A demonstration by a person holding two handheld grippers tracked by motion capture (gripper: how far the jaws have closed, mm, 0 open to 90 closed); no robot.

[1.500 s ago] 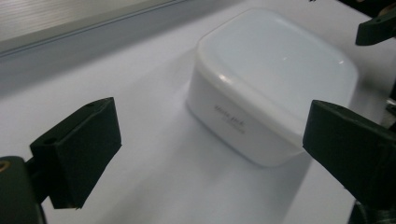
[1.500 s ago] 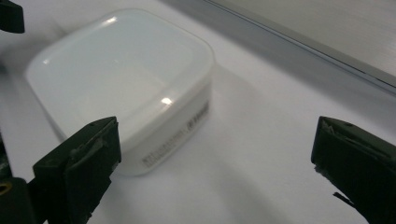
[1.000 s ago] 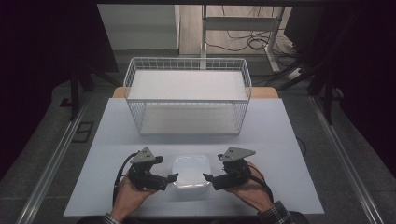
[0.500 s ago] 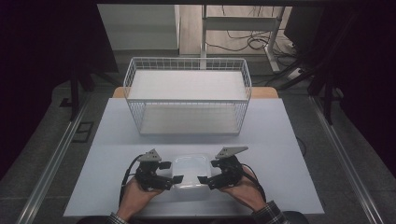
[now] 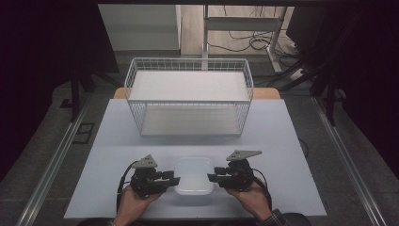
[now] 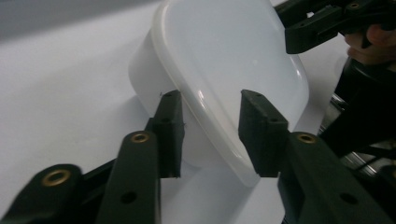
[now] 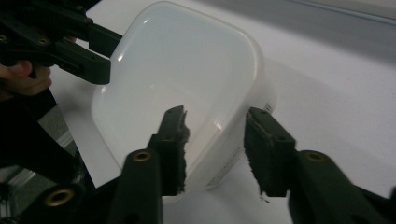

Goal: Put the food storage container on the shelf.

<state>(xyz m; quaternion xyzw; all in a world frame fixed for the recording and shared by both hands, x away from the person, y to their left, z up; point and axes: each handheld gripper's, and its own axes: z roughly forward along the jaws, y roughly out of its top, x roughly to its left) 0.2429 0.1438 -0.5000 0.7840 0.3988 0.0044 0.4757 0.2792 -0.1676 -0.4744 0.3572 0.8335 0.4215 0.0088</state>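
My left gripper (image 5: 173, 179) sits at the near left side of the white lidded container (image 5: 194, 175), and its jaws have just been closing. In the left gripper view they straddle the container's (image 6: 224, 70) edge, one pad low against the side wall, the other over the lid; there is a gap at the lid-side pad, so I cannot tell whether the pads are pressing yet.

My right gripper (image 5: 212, 178) faces it from the container's other side, directly across from the left one, and its jaws have likewise just been closing. In the right gripper view one pad lies over the lid of the container (image 7: 187, 79) and the other stands beside the outer wall, the rim between them; firm contact I cannot make out there either.

The container rests flat between my two tools on the white table (image 5: 291, 141). Well beyond it, farther from both grippers, a white wire basket (image 5: 189, 96) stands on the table's far part.
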